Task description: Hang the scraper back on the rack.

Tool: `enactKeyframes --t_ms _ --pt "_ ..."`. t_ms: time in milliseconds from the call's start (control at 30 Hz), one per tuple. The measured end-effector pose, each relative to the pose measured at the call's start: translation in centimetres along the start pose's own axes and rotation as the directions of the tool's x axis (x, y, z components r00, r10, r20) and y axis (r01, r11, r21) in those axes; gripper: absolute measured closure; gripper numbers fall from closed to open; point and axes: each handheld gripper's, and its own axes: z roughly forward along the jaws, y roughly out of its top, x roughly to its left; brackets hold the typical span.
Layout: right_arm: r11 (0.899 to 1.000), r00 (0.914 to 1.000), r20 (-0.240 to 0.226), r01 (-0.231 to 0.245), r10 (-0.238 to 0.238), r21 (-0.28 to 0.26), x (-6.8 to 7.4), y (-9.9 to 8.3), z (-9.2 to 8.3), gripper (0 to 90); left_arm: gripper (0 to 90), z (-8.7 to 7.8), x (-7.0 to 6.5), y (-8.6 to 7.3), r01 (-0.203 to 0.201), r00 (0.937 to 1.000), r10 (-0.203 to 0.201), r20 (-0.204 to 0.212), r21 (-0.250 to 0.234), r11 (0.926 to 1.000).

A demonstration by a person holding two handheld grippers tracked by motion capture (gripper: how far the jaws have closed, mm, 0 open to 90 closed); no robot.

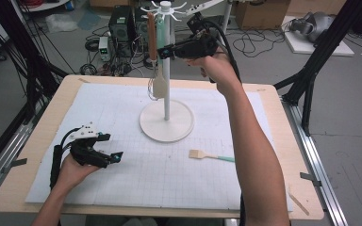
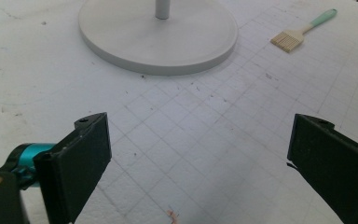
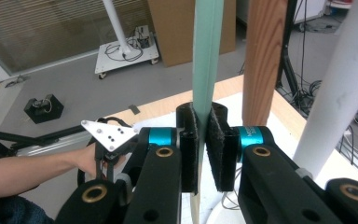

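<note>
At the near left of the worktop [image 1: 37, 155], the left gripper [image 1: 107, 147] rests low on the white gridded mat, its jaws spread wide with nothing between them. In the left gripper view the bare grid lies between the two pads, with the round base of the stand [image 2: 158, 39] beyond.

In the middle stands the white hanging stand [image 1: 166, 70], its hooks fanned out at the top. A wooden-handled utensil [image 1: 152, 35] hangs from one of them. Just beside it hangs the mint-handled spatula [image 1: 160, 56], its long axis upright, pale blade down near the pole.

To the right of the stand, the right gripper [image 1: 162, 51] is held high and points left at the spatula. In the right gripper view its jaws are pressed closed on the mint handle [image 3: 207, 60], which runs straight up between the pads, the wooden handle [image 3: 263, 56] just to one side and the pole [image 3: 340, 88] beyond that. The right hand is plainly the one at work; the hook lies directly above the grip, so the handle's top end probably has to be settled on or lifted off along that vertical line.

On the mat at the near right lies a small brush [image 1: 207, 155], mint handle pointing right, well apart from both grippers.
</note>
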Motion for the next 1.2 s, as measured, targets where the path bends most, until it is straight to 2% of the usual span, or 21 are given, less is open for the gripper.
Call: enactKeyframes --t_ms 433,633,1200 --pt "1.000 0.9997 0.006 -0.022 0.022 0.009 -0.73 -0.30 0.38 83.5 6.6 -0.05 0.00 -0.01 0.002 1.0000 -0.002 0.001 -0.002 1.0000" --pt "1.000 0.9995 0.002 -0.031 0.031 -0.004 -0.94 -0.57 0.47 83.4 6.5 0.07 -0.03 -0.02 0.000 1.0000 0.000 0.003 0.000 1.0000" --pt "0.999 0.9986 0.031 -0.043 0.044 -0.029 -0.89 -0.81 0.54 78.5 6.6 -0.11 0.07 0.02 -0.003 1.0000 0.003 -0.006 -0.001 1.0000"
